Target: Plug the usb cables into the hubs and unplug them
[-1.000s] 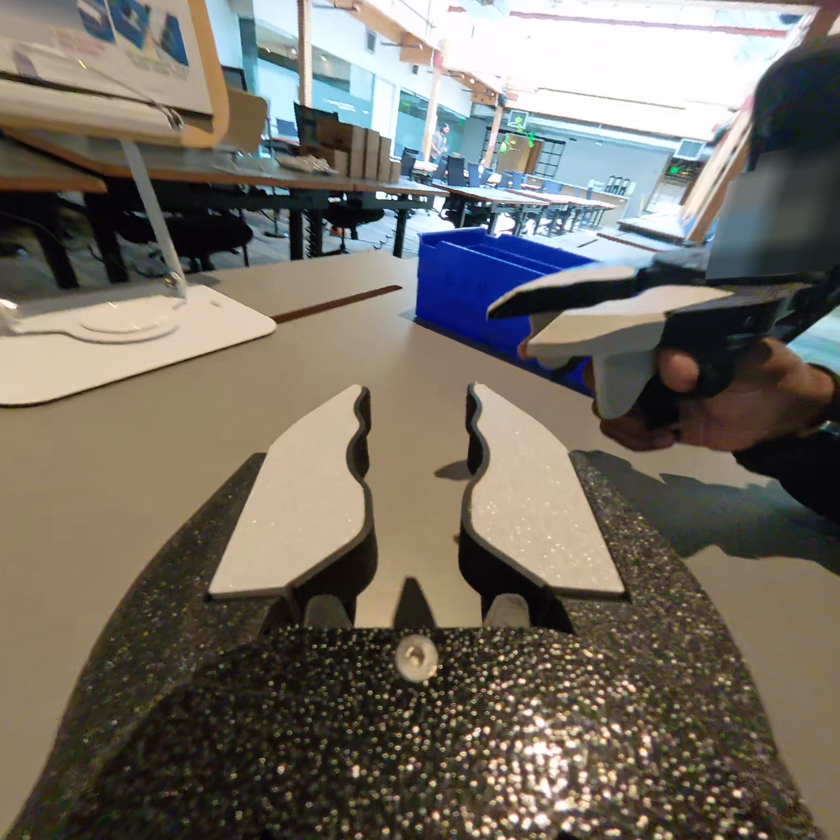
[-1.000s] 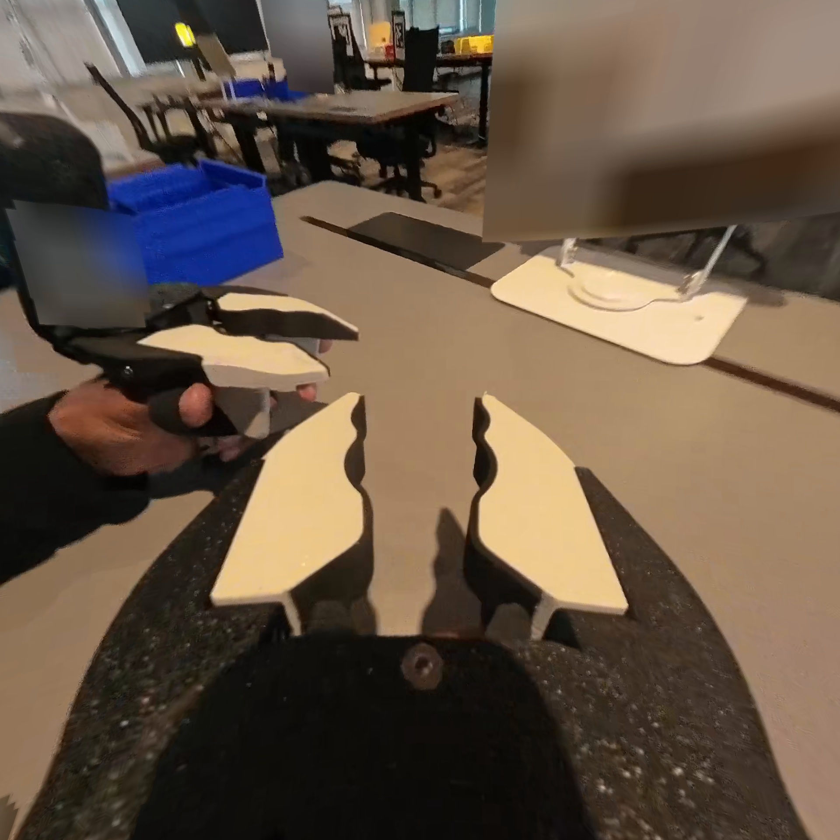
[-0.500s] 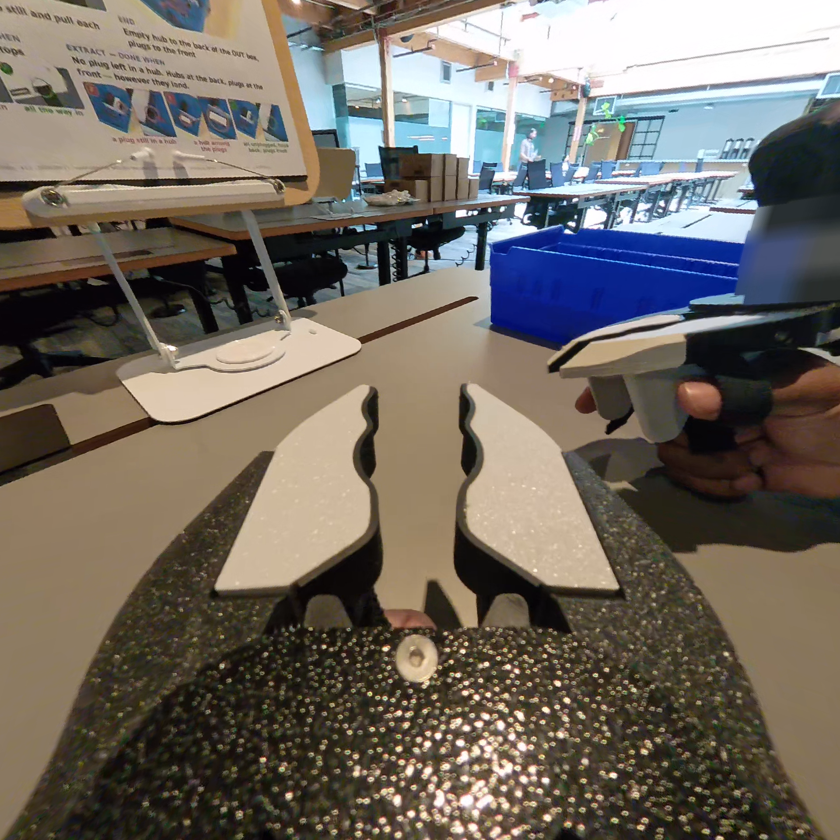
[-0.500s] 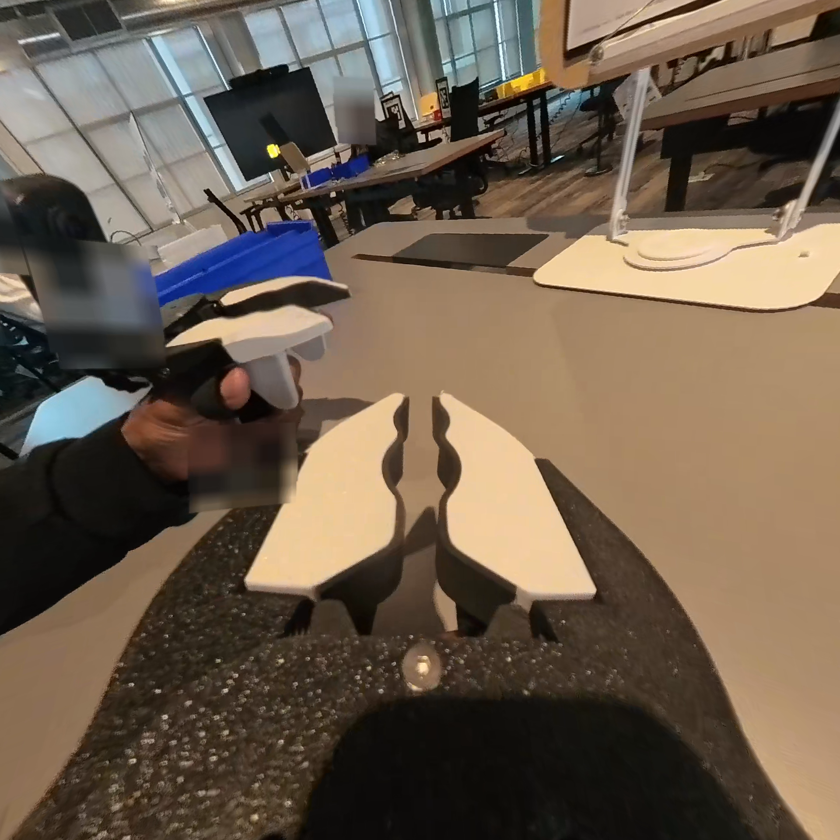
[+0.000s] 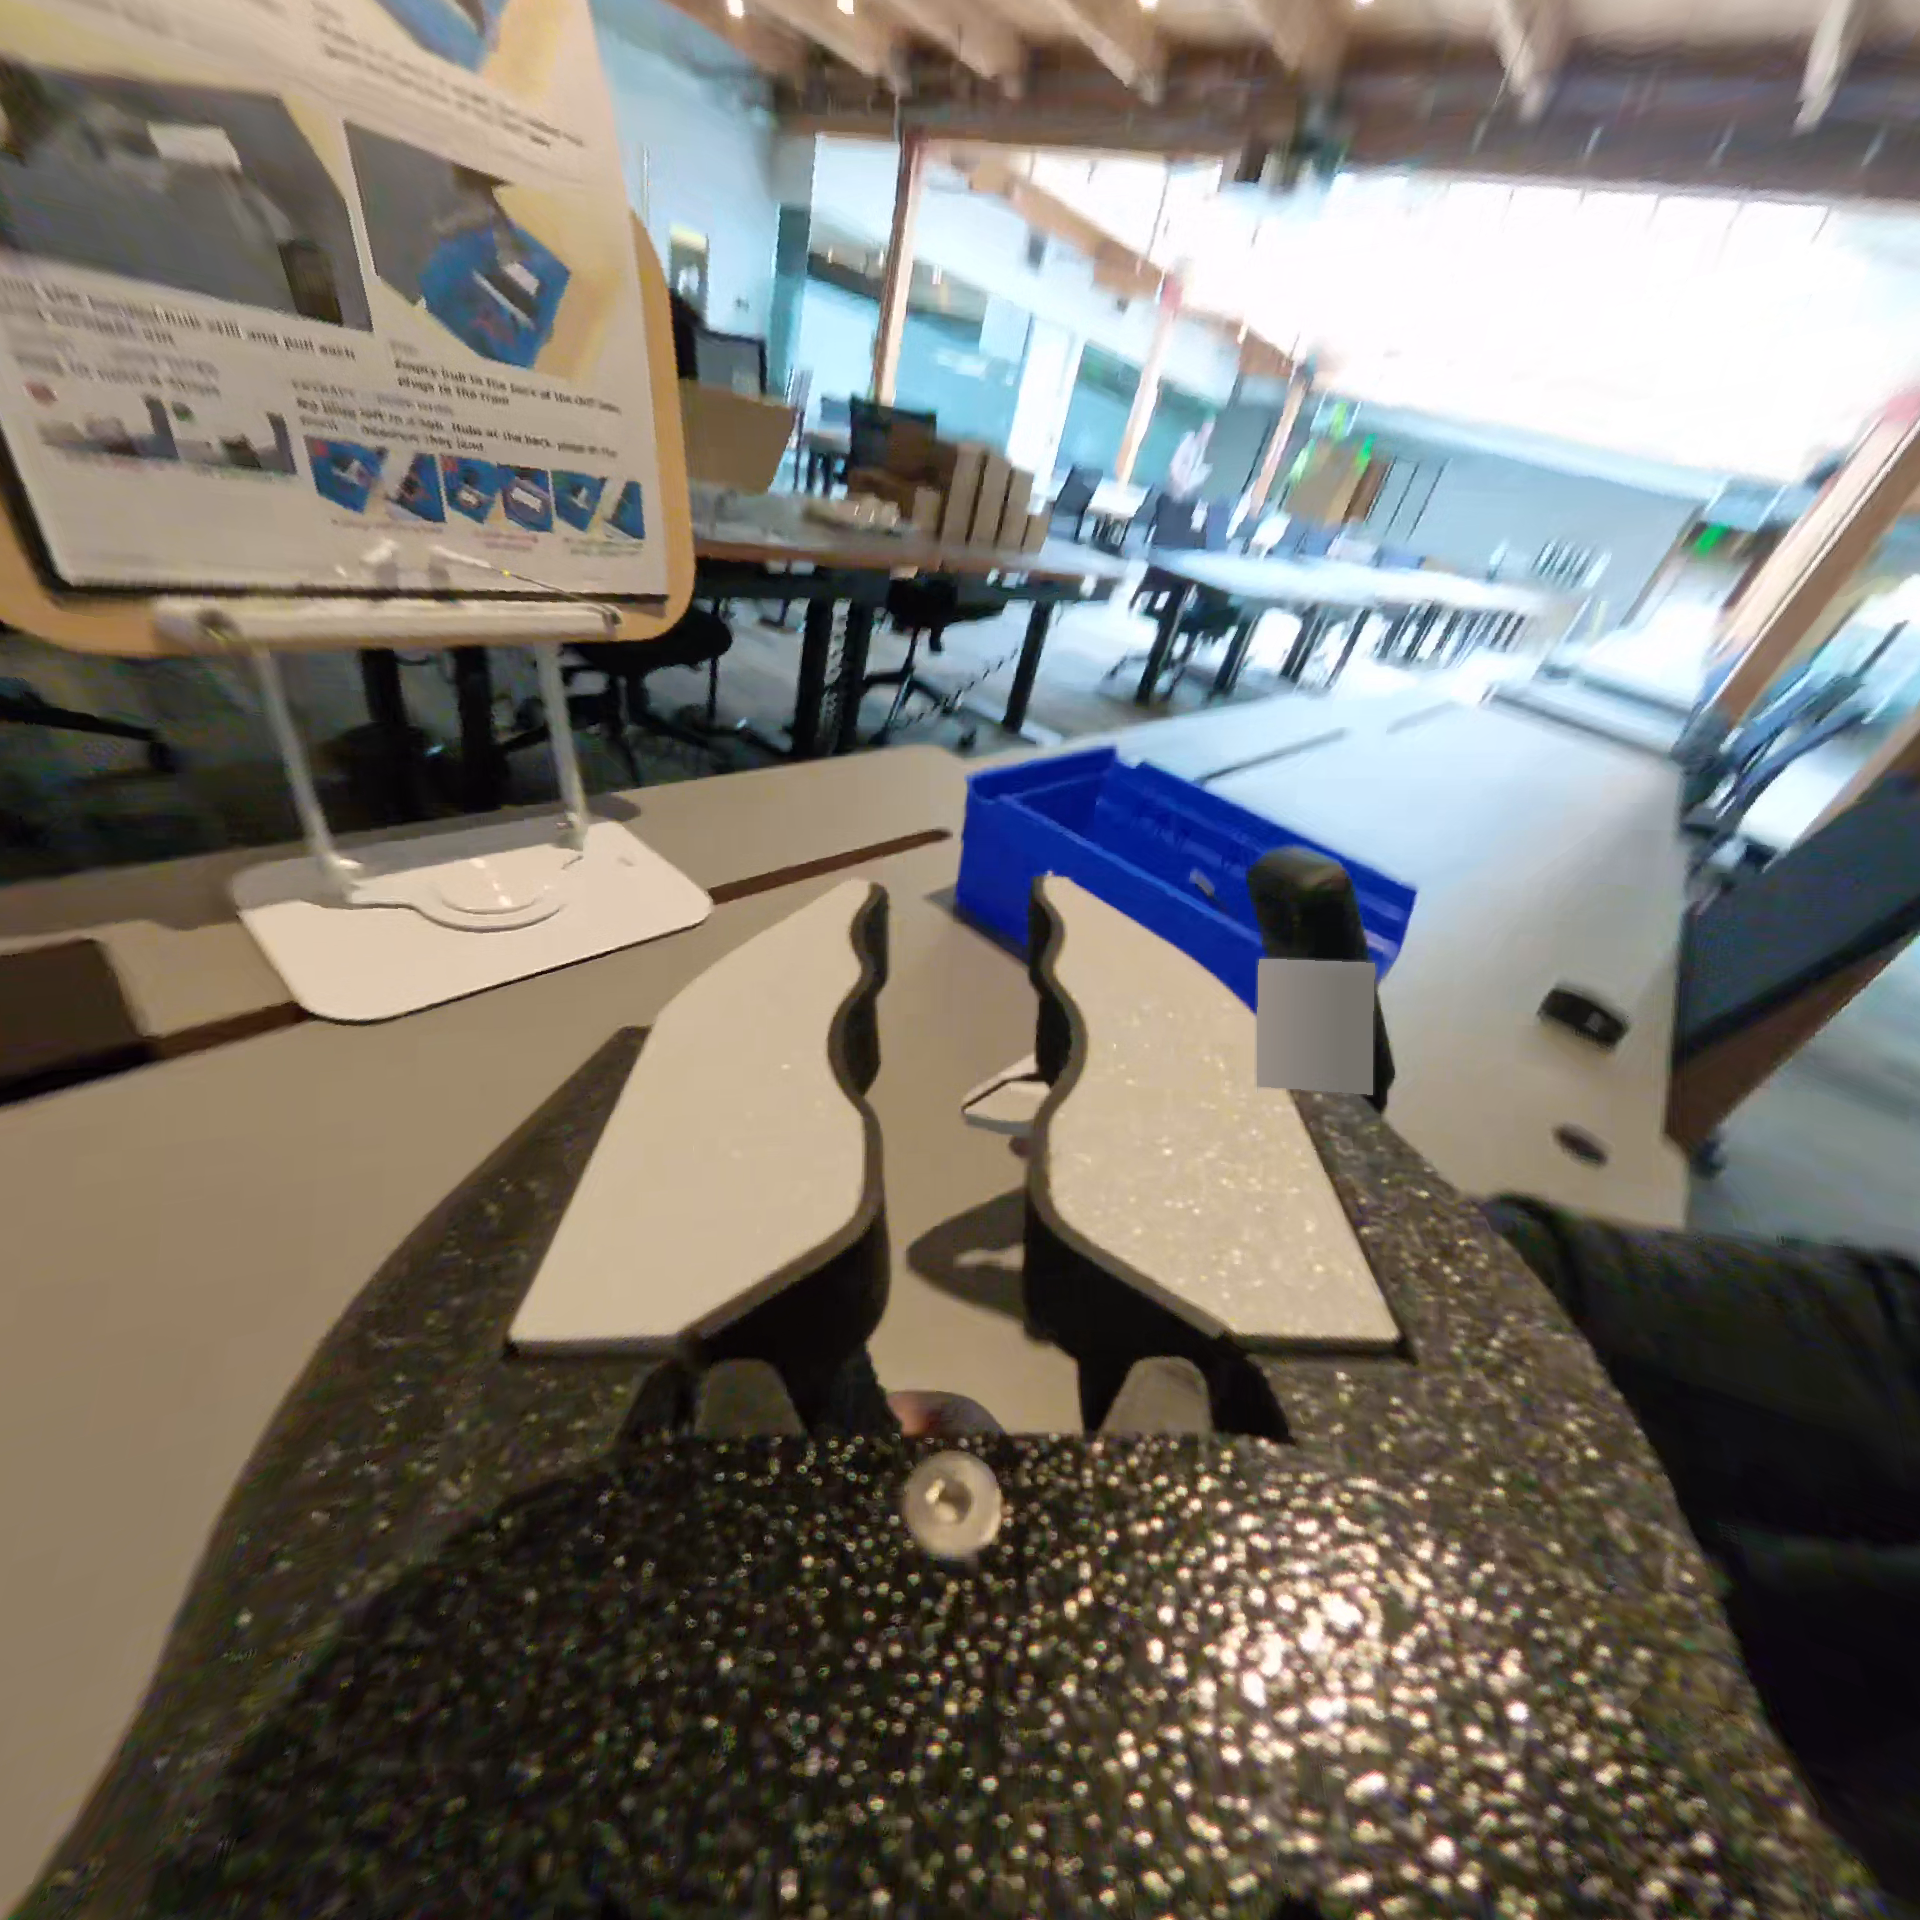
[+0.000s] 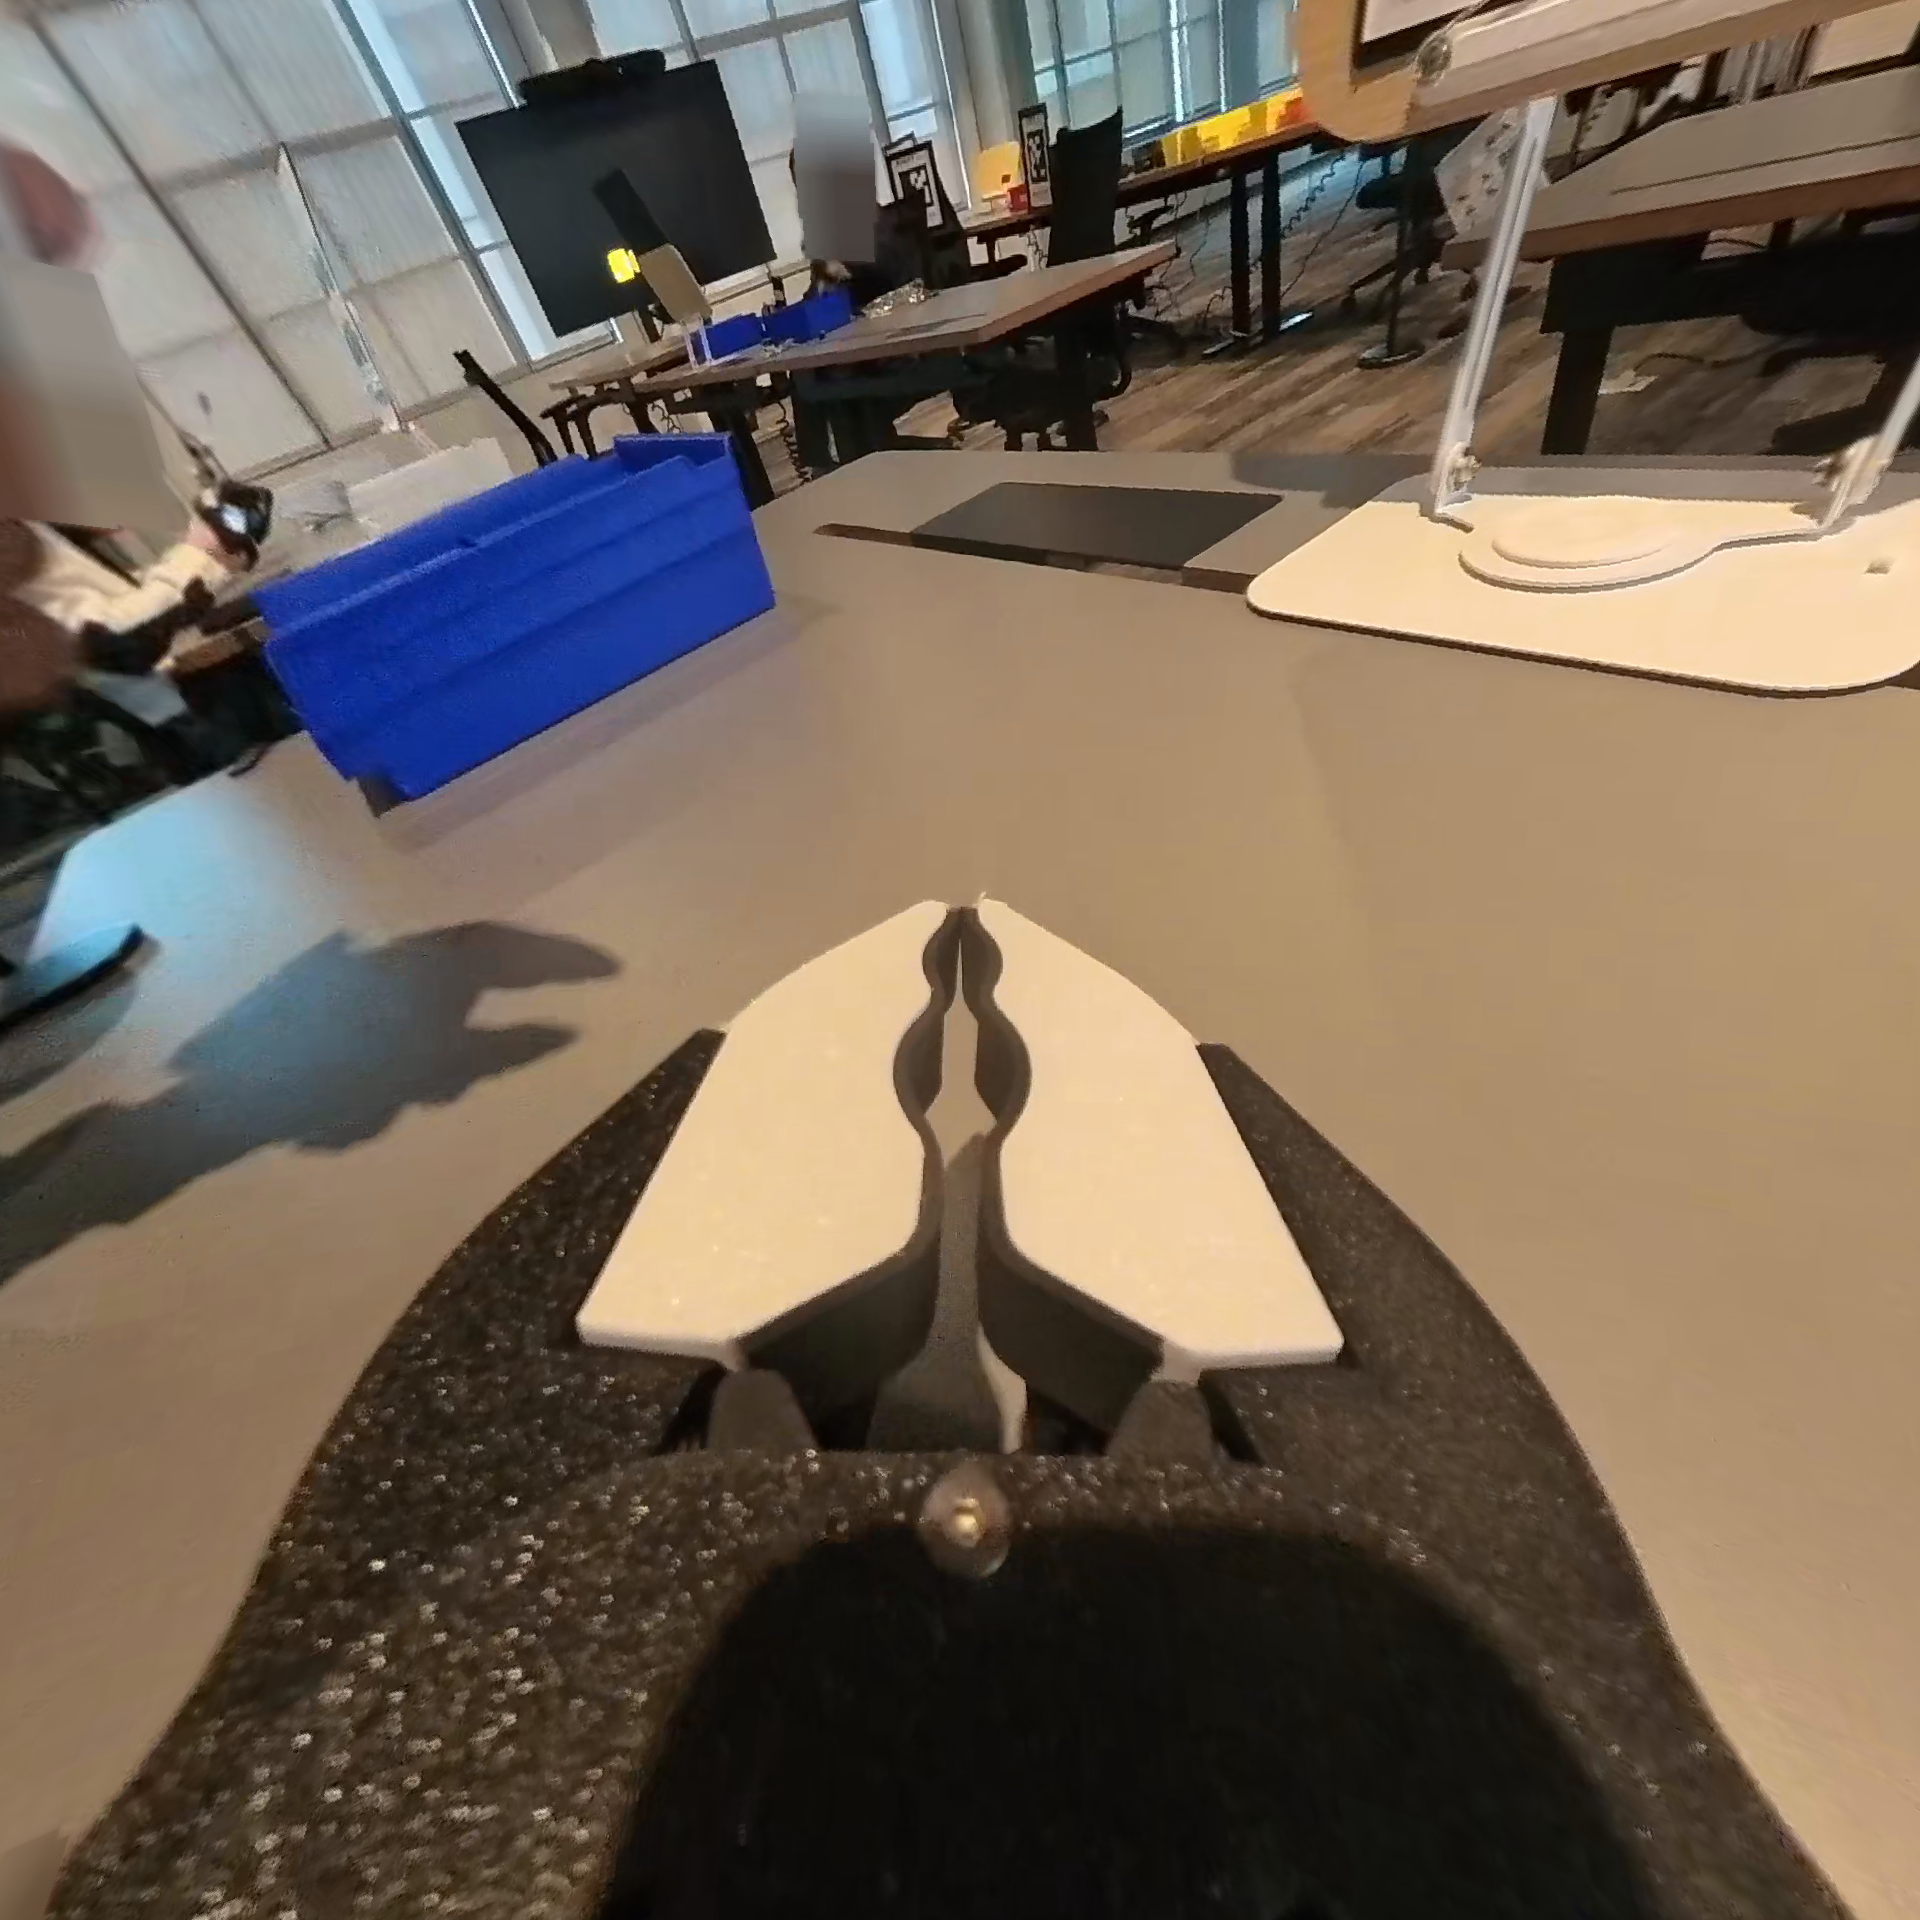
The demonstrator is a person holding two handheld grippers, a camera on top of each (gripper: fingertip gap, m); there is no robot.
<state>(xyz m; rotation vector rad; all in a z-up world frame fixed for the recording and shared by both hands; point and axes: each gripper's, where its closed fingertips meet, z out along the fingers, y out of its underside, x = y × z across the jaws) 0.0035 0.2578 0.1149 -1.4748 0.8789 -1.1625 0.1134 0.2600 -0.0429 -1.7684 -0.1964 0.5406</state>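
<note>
No USB cable or hub shows in either view. My left gripper (image 5: 956,904) is open and empty, held low over the grey table (image 5: 312,1195). My right gripper (image 6: 964,916) is shut with its tips touching and nothing between them. In the left wrist view the right gripper (image 5: 987,1099) shows just beyond my right finger, with its black top sticking up and a dark sleeve (image 5: 1714,1351) behind it. The left gripper is out of the right wrist view; only its shadow (image 6: 312,1039) lies on the table.
A blue bin (image 5: 1122,842) stands on the table ahead, also at the left in the right wrist view (image 6: 520,623). An instruction board (image 5: 343,312) stands on a white base (image 5: 468,925), which also shows in the right wrist view (image 6: 1558,582). A black panel (image 6: 1091,525) lies in the tabletop. The gap from one gripper's tips to the other's is roughly 20 centimeters.
My right gripper has gone from open to shut and turned away from the left gripper, which has left its view. My left gripper narrowed, widened a little again, and tilted up.
</note>
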